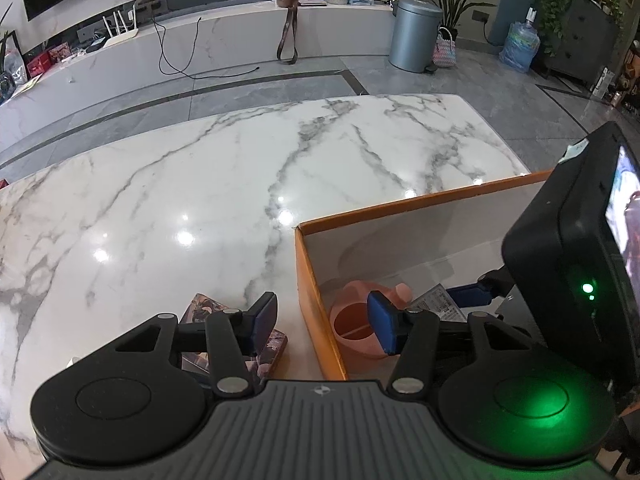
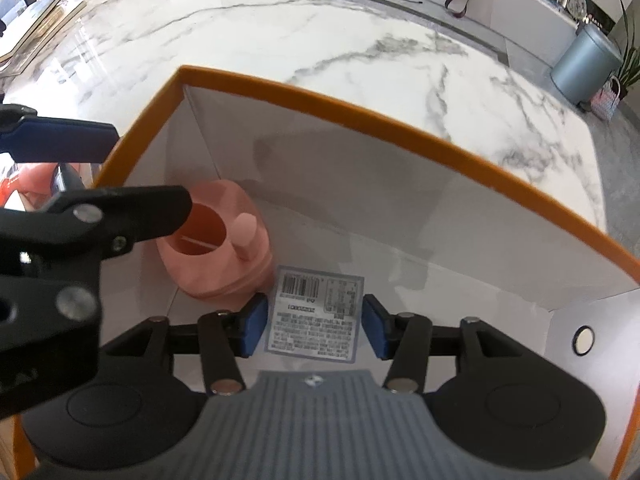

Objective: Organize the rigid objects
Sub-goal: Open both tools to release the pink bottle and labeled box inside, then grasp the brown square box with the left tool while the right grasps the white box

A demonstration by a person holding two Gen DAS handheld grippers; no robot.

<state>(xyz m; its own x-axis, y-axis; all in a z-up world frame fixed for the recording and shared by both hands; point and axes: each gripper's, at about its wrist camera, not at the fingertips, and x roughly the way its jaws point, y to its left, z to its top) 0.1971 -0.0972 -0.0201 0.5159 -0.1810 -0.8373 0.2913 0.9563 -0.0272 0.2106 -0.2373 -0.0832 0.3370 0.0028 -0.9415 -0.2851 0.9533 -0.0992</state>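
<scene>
Orange-rimmed box (image 2: 360,116) already holds the pink watering can (image 2: 216,248) and labelled packet (image 2: 316,316). Your right tongs (image 2: 314,330) straddle that packet, pads clear; left tongs (image 1: 322,322), half-open and empty, straddle the wall and may snag it.

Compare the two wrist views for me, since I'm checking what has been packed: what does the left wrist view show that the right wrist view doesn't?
Only the left wrist view shows a patterned flat item lying on the marble table outside the box, under the left gripper. Only the right wrist view shows the full barcode label between the open fingers of the right gripper. Both show the orange-rimmed box and the pink container inside it.
</scene>
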